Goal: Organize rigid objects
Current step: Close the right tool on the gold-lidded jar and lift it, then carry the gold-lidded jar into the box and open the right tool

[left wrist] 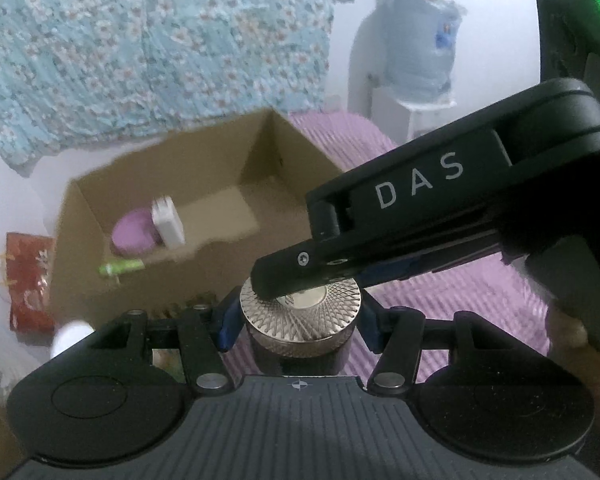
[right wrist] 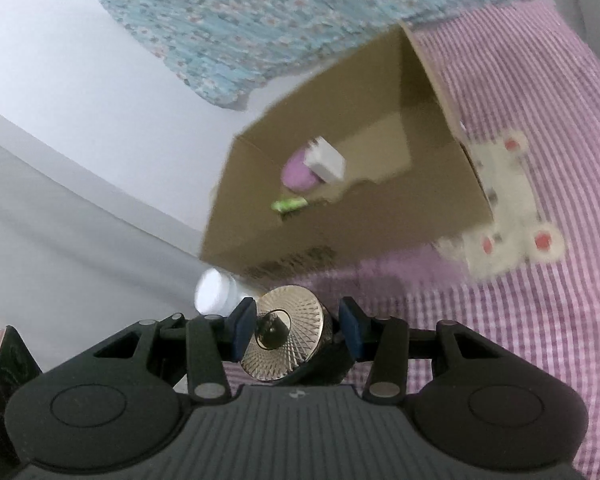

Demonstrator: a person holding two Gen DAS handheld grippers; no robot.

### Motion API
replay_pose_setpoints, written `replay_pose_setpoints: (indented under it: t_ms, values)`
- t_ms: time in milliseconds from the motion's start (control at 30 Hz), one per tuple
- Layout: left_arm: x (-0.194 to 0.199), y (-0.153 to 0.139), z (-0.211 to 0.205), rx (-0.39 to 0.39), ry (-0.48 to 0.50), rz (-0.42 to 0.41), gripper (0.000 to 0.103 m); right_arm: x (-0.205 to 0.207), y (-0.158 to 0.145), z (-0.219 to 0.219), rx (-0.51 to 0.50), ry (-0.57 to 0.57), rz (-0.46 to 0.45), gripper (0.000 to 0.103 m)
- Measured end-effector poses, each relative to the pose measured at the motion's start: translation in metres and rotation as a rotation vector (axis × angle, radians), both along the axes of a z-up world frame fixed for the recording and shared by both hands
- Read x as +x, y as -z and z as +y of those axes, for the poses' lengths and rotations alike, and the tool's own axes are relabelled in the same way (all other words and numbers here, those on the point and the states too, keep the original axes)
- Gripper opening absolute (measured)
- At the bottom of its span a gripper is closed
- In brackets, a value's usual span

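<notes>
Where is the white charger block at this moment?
The white charger block is inside the cardboard box, in its left part in both wrist views, leaning against the purple round object, with the green item just in front.

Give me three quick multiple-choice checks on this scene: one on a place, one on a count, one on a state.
1. Where is the white block?
A. inside the cardboard box
B. outside it
C. balanced on its rim

2. How many things show in the box?
A. one
B. three
C. five

3. The metal-lidded jar is:
A. lying in the box
B. clamped between the left gripper's fingers
C. standing free, untouched

Answers:
1 A: the block leans against the purple round thing on the box floor.
2 B: block, purple thing and a small green thing.
3 B: the blue pads flank the jar's dark body just below the lid.
</notes>
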State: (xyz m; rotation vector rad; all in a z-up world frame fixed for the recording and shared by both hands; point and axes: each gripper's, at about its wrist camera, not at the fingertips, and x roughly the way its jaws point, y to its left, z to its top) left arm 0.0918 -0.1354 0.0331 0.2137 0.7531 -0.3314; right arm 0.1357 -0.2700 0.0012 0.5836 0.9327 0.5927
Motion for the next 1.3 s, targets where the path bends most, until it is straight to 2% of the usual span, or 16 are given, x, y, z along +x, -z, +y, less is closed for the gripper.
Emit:
replay_pose_setpoints:
  t_ms: [233,467,600,800,1033,1300]
  values:
    - [0.051,-0.027,0.005,-0.010,-0.049,-0.019,0.057,0.050,-0.042,0.014,-0.012,-0.052,-0.037,0.049]
    - [0.132,-0.023,0.009,-0.024,-0.135,0.081,0.057,0.129,-0.054,0.039,-0.093,-0.105,-0.020,0.049]
    - [0.187,-0.006,0.012,-0.021,-0.184,0.168,0.057,0.179,-0.044,0.055,-0.149,-0.136,0.014,0.049]
    - [0.236,0.029,0.020,-0.015,-0.245,0.262,0.057,0.238,-0.009,0.067,-0.200,-0.174,0.083,0.049]
    - [0.259,0.060,0.021,0.015,-0.287,0.330,0.057,0.275,0.028,0.079,-0.245,-0.211,0.121,0.049]
    - [0.267,0.068,0.017,0.029,-0.304,0.339,0.060,0.287,0.042,0.080,-0.261,-0.220,0.125,0.049]
